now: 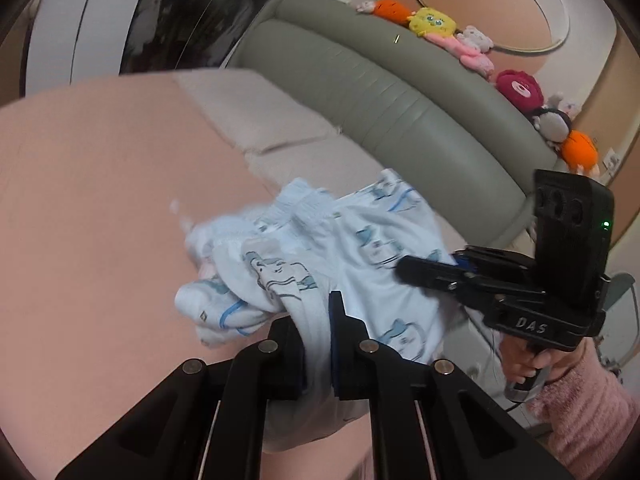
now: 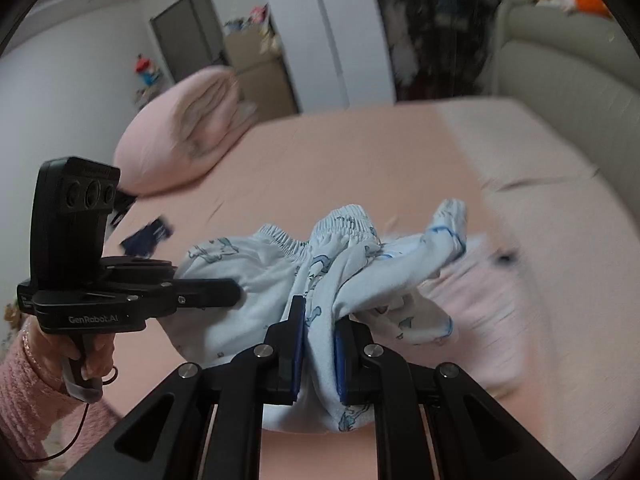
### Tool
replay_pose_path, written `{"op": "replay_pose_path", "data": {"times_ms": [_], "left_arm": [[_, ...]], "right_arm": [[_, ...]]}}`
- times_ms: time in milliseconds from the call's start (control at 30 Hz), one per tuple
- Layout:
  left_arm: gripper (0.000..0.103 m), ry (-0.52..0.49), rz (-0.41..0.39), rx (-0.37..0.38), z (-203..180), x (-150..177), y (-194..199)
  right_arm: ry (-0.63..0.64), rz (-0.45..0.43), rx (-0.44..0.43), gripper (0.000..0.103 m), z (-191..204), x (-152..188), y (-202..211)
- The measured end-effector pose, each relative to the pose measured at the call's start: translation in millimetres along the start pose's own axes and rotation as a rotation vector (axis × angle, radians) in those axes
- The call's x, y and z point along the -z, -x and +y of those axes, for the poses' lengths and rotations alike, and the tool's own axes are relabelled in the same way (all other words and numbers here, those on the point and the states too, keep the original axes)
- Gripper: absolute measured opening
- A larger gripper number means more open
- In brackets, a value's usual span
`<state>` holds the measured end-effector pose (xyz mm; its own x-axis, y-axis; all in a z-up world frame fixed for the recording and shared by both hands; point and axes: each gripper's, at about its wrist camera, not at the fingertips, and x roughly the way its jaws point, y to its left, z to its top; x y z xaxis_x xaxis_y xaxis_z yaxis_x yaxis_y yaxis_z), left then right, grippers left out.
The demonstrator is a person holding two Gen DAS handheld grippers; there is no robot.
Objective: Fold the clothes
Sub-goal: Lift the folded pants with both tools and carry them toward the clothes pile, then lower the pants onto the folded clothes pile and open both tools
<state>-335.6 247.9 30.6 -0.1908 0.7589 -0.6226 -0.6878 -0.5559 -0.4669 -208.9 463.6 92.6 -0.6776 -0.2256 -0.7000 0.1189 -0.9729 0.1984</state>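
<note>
Pale blue printed children's pants [image 1: 352, 248] with an elastic waistband hang bunched in the air above the pink bed [image 1: 100, 184]. My left gripper [image 1: 316, 332] is shut on a fold of the cloth. My right gripper [image 1: 404, 268] comes in from the right and grips the same garment. In the right wrist view my right gripper [image 2: 320, 332] is shut on the pants [image 2: 264, 280], and my left gripper [image 2: 236, 292] holds their left side. One leg [image 2: 448, 224] trails to the right.
A grey-green padded headboard [image 1: 360, 80] carries several plush toys [image 1: 432, 22]. A folded pink duvet [image 2: 184, 128] lies at the bed's far corner. A small dark blue item [image 2: 148, 236] lies on the sheet [image 2: 360, 160]. A wardrobe [image 2: 432, 28] and doorway [image 2: 192, 40] stand beyond.
</note>
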Motion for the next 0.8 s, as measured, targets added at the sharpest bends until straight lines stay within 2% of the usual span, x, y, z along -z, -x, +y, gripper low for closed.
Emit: {"op": "replay_pose_path", "data": {"times_ms": [33,100,167,233,300,333,367,433,500,567,667,700,767,800], "left_arm": [[0.008,0.014,-0.003,-0.003,0.1,-6.0,-14.0],[0.008,0.051,-0.003,-0.008,3.5,-12.6,-40.3],[0.009,0.13,0.032,-0.01,20.3,3.4,-64.4],[0.009,0.214,0.109,-0.033,41.5,29.5,-103.8],[0.015,0.234,0.227,-0.101,55.8,54.0,-141.1],[0.016,0.21,0.254,-0.137,58.3,63.8,-150.8],[0.016,0.172,0.246,-0.156,55.7,67.1,-150.3],[0.017,0.072,0.176,-0.211,40.4,64.7,-131.3],[0.018,-0.016,0.111,-0.24,23.0,58.4,-110.2],[0.018,-0.112,0.064,-0.254,3.4,52.1,-101.4],[0.02,-0.256,0.016,-0.279,-24.0,42.7,-103.0],[0.022,-0.29,0.026,-0.31,-26.6,39.6,-119.6],[0.037,-0.33,0.091,-0.399,-26.9,39.4,-153.8],[0.037,-0.338,0.126,-0.439,-24.4,41.3,-168.6]], "right_arm": [[-0.008,-0.01,0.024,0.011,-22.9,-5.0,7.2],[-0.061,0.001,0.04,0.011,-66.5,-6.8,-6.6],[-0.116,0.025,0.052,0.014,-106.5,0.3,-27.8],[-0.167,0.14,0.104,0.015,-141.8,29.5,-72.6],[-0.221,0.252,0.133,0.015,-169.8,58.5,-114.0],[-0.243,0.278,0.119,0.016,-180.9,72.3,-124.0],[-0.26,0.258,0.089,0.017,-184.7,77.4,-126.3],[-0.292,0.216,0.026,0.02,-187.2,79.6,-125.6],[-0.294,0.164,0.01,0.026,-184.6,74.7,-102.6],[-0.19,0.063,0.082,0.032,-173.0,72.1,-74.6],[-0.073,-0.008,0.164,0.037,-138.3,65.4,-69.9],[-0.046,-0.006,0.162,0.041,-128.7,62.7,-75.6],[0.012,0.01,0.17,0.048,-107.5,58.5,-96.1],[0.018,0.023,0.178,0.053,-100.7,57.8,-109.3]]}}
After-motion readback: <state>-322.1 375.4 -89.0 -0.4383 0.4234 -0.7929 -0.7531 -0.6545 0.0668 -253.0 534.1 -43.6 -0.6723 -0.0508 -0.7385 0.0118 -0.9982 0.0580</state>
